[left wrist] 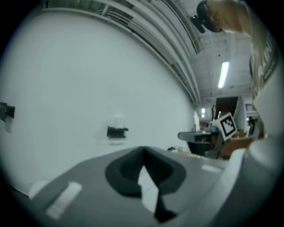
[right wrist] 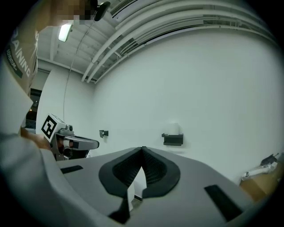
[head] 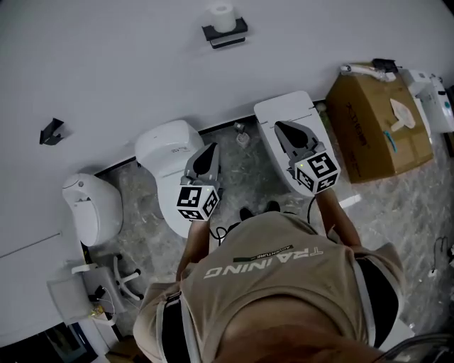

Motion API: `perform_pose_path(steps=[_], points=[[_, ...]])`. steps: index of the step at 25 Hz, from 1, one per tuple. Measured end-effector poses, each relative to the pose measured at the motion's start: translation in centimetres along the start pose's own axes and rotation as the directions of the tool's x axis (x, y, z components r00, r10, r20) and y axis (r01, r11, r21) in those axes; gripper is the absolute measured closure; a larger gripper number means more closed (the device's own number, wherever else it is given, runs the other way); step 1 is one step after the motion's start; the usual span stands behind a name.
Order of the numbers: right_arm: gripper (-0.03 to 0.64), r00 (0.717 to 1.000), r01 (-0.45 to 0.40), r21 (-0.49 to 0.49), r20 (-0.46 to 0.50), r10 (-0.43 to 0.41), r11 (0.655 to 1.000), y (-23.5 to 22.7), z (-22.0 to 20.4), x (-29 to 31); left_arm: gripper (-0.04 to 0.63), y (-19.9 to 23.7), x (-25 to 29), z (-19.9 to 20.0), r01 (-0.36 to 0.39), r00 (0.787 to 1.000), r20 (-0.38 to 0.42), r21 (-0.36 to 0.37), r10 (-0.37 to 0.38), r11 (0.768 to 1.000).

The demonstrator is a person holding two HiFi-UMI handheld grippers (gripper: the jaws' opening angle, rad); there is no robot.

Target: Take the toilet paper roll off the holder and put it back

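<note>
1. Nearest the camera is the person's shirt (head: 277, 283), filling the bottom of the head view. The print reads "TRAINING", seen upside down. The smaller line beside it is too small to read.
2. The toilet paper roll (head: 223, 17) is white and stands on end on top of the holder (head: 225, 33), a black bracket on the white wall. The core hole faces up and nothing touches the roll.
3. Handling, as I judge it: light and soft, it crushes easily, and the loose tail may unwind. Grip across the outer wall near mid-height with light squeeze and lift straight up off the holder. Pinching through the core is an option.
4. The left hand-held gripper (left wrist: 143, 151) has its jaws closed tip to tip with nothing between them. It is well short of the holder and aimed a bit to the holder's right.
5. The right hand-held gripper (right wrist: 142, 150) is also closed and empty. It is well short of the holder and aimed a bit to the holder's left. Both must open before any grab.
6. Below the holder at the foot of the wall are two white toilets: one below-left (head: 169, 150), one below-right (head: 287, 113).
7. Far right of the holder is a cardboard box (head: 379, 127), its print unreadable. Far left of the holder is a small black wall hook (head: 51, 131).
</note>
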State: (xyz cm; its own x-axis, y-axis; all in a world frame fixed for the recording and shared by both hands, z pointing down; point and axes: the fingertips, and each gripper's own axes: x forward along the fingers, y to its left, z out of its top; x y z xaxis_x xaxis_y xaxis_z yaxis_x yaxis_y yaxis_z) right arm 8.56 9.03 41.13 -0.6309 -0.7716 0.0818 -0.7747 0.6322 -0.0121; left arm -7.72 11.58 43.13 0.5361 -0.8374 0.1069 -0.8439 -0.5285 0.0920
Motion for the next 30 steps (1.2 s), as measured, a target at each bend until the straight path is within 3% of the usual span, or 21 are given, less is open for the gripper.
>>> perform_pose_path(steps=[10, 16, 22, 26, 30], points=[[0.603, 0.998, 0.053, 0.014, -0.025, -0.053, 0.998, 1.2, -1.7, 3.2, 0.591, 4.1, 1.3, -1.4, 0.034, 0.999, -0.011, 0.016, -0.034, 0.999], [0.603, 0.994, 0.071, 0.035, -0.084, -0.068, 0.997, 2.3, -3.7, 5.9, 0.591, 7.0, 2.6, -2.2, 0.055, 0.998, -0.011, -0.026, -0.055, 0.998], [0.603, 0.995, 0.085, 0.025, -0.062, -0.083, 0.996, -1.1, -3.0, 8.4, 0.591, 7.8, 5.0, -2.7, 0.054, 0.998, -0.016, -0.033, -0.054, 0.998], [0.603, 0.996, 0.073, -0.021, -0.053, -0.074, 0.997, -3.9, -2.3, 10.8, 0.591, 8.9, 7.4, -0.9, 0.013, 1.000, -0.007, -0.026, -0.013, 1.000], [0.603, 0.999, 0.037, 0.006, -0.009, -0.037, 0.999, -7.1, -1.2, 12.8, 0.591, 9.2, 10.0, 1.1, -0.017, 1.000, -0.012, 0.001, 0.017, 1.000]])
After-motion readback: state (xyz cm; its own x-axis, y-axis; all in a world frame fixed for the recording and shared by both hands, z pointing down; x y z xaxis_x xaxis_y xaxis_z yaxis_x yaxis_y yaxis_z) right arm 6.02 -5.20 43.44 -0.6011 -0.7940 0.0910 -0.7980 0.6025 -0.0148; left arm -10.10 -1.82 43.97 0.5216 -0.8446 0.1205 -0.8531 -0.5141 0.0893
